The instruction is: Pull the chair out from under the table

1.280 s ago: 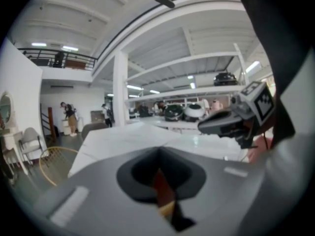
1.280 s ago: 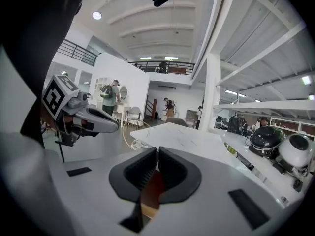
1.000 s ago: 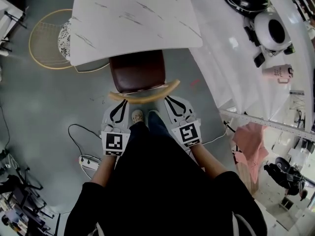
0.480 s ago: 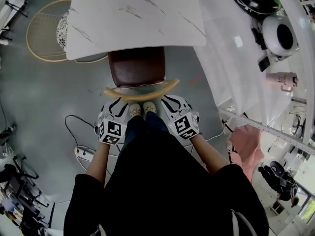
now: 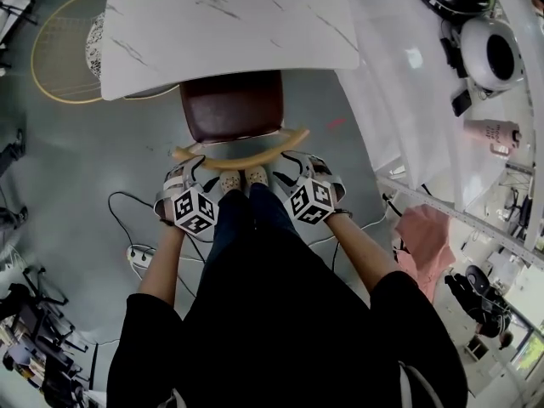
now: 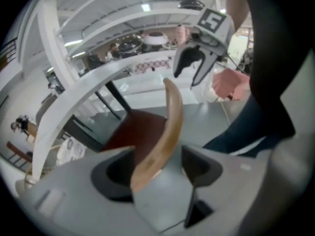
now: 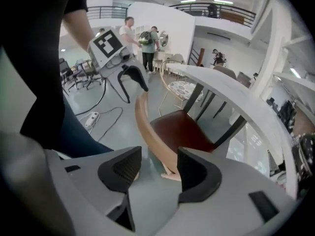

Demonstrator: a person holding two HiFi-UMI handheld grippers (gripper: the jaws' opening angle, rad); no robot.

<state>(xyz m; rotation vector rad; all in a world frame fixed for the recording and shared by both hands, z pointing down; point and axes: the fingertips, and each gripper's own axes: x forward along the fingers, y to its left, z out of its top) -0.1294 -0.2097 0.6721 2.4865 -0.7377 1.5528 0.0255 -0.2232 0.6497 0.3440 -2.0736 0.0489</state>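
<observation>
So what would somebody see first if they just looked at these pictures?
Probably the chair with its dark red seat, tucked partly under the white marble table at the top of the head view. Next, the left gripper and right gripper, each with a checkered marker cube. Their jaws are opening, with the chair's curved wooden backrest between them.
</observation>
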